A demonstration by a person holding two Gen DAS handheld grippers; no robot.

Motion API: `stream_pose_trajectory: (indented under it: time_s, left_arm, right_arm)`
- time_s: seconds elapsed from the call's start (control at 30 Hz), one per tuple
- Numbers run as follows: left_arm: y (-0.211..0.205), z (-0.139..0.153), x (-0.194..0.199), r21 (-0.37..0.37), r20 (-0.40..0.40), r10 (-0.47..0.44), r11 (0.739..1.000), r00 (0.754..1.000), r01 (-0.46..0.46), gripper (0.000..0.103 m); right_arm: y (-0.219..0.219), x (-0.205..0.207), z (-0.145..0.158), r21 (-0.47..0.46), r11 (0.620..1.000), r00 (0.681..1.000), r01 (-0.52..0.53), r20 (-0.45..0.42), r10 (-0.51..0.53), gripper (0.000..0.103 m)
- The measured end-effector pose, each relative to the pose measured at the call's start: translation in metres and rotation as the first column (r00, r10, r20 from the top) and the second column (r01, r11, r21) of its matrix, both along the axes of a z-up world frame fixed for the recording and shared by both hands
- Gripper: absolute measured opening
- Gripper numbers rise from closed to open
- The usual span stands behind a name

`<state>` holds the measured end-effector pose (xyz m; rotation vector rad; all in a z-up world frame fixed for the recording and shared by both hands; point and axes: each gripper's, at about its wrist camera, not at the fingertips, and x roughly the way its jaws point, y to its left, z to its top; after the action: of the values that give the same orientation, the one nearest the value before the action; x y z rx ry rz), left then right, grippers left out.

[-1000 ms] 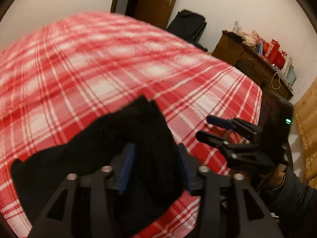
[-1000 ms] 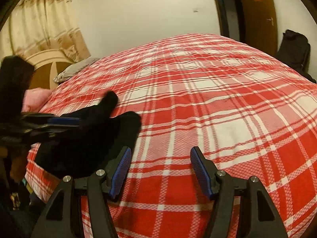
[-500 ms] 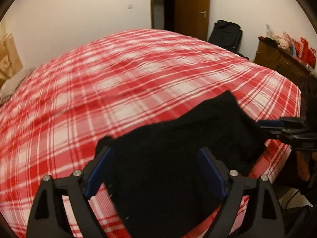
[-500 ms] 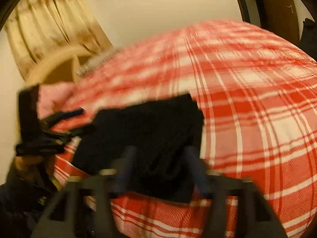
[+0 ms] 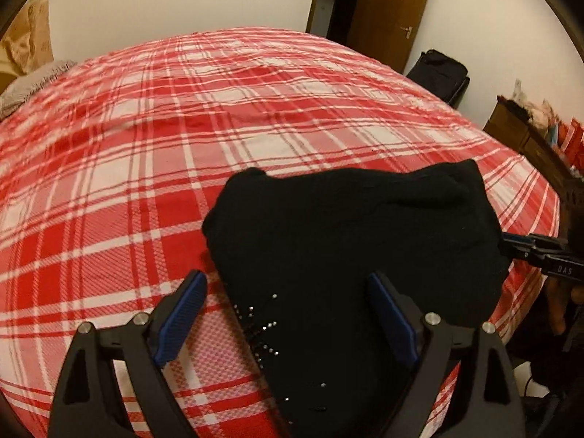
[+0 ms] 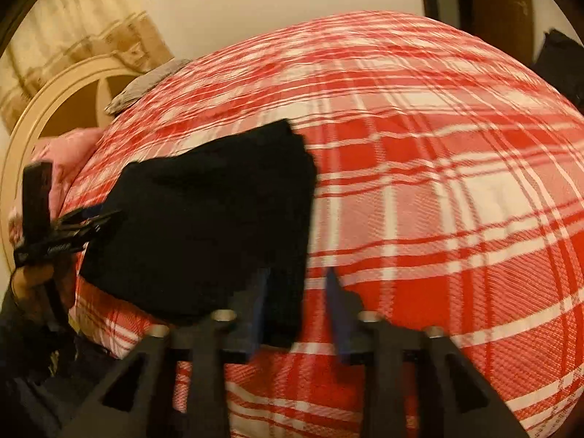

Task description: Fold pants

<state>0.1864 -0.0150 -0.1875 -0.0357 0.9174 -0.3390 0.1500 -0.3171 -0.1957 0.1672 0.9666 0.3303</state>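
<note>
On plaid bedspread [image 5: 146,189]: folded black pants [image 5: 346,241]. Left gripper [image 5: 288,314] spread wide, gripping nothing. Right gripper [image 6: 295,306] opening, pants edge between jaws, at 6 o'clock.

A: What colours do you have on the bed?
B: Your bedspread [image 5: 153,168] is a red and white plaid. The pants [image 5: 357,241] are black, with tiny silver studs.
A: And your tools?
B: Your left gripper [image 5: 288,317] is black with blue pads [image 5: 179,314]. The door [image 5: 394,7] is brown.
</note>
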Motion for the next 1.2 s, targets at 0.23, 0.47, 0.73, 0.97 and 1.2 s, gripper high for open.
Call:
stream_pose_trajectory:
  time_s: [0.23, 0.47, 0.73, 0.97, 1.2]
  left_arm:
    - [-0.001, -0.005, 0.002, -0.009, -0.011, -0.005, 1.000, 1.000, 0.005, 0.093]
    - [-0.001, -0.008, 0.004, -0.007, -0.012, -0.006, 1.000, 1.000, 0.006, 0.098]
    - [-0.006, -0.011, 0.008, 0.006, -0.003, -0.016, 1.000, 1.000, 0.016, 0.103]
    - [-0.008, -0.013, 0.013, 0.006, -0.005, -0.027, 1.000, 1.000, 0.027, 0.103]
    - [-0.007, -0.015, 0.014, -0.011, 0.013, -0.042, 0.999, 0.999, 0.042, 0.103]
  right_arm:
    - [-0.010, 0.017, 0.016, 0.171, 0.985, 1.000, 0.014, 0.006, -0.015, 0.052]
    - [-0.004, 0.044, -0.005, 0.176, 0.983, 0.998, 0.045, -0.051, -0.037, 0.052]
    - [0.002, 0.041, -0.010, 0.202, 0.979, 1.000, 0.028, -0.018, -0.025, 0.052]
    - [0.005, 0.048, -0.018, 0.241, 0.970, 1.000, 0.029, -0.017, -0.026, 0.052]
    - [0.009, 0.046, -0.017, 0.234, 0.972, 0.999, 0.034, -0.004, -0.034, 0.050]
